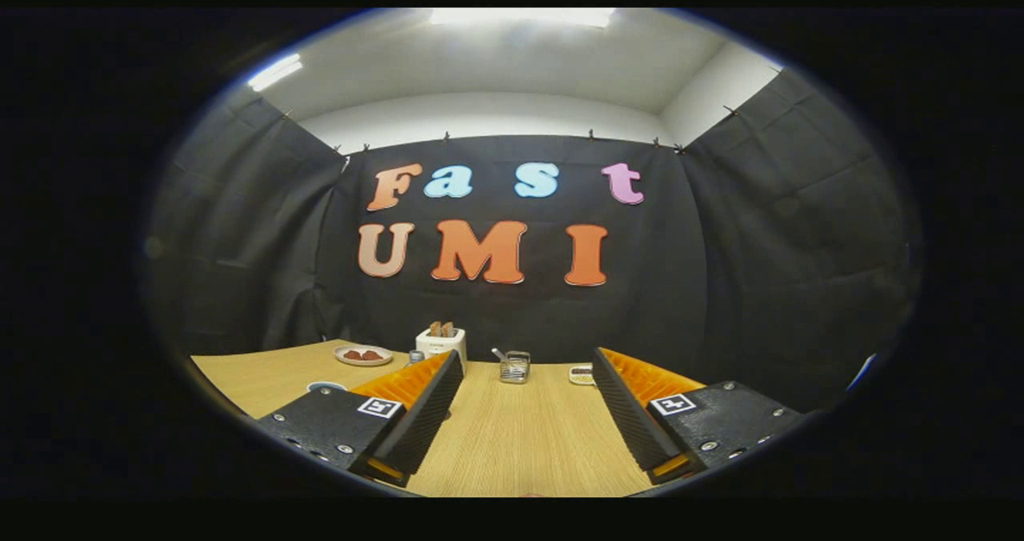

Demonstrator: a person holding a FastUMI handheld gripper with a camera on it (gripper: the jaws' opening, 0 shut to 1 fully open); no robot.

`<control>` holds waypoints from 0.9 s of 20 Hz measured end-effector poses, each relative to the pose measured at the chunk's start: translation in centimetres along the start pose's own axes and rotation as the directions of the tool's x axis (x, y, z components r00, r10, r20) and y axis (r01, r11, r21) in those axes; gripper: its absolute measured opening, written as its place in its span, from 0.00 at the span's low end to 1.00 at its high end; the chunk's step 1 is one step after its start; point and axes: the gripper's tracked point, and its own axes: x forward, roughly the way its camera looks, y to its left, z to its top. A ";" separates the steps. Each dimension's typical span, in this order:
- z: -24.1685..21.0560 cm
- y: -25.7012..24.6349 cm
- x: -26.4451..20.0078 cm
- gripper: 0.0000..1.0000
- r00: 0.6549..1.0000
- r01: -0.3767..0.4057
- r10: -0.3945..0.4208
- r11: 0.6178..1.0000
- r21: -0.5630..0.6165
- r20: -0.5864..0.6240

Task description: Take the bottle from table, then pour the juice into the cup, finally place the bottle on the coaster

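My gripper is open, held low over the wooden table, with bare tabletop between its two black and orange fingers. Nothing is held. A round, blue-rimmed flat disc, possibly the coaster, lies just left of the left finger, which partly hides it. A small greyish cup-like object stands beyond the left fingertip, beside the toaster; it is too small to tell what it is. I cannot make out a bottle.
At the table's far edge stand a white toaster with toast in it, a plate with reddish food to its left, a small wire basket ahead between the fingers, and a small dish by the right fingertip.
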 end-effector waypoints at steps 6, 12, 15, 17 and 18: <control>-0.1 0.5 0.4 0.97 1.000 -0.010 0.010 1.000 -0.006 0.000; -0.3 0.4 0.6 0.97 1.000 -0.014 0.014 1.000 -0.003 -0.003; 0.0 0.2 0.7 0.97 1.000 -0.014 0.014 1.000 0.000 0.006; 0.2 0.3 0.6 0.97 1.000 -0.019 0.019 1.000 0.009 0.009; 0.2 0.3 0.8 0.97 1.000 -0.018 0.018 1.000 0.012 0.008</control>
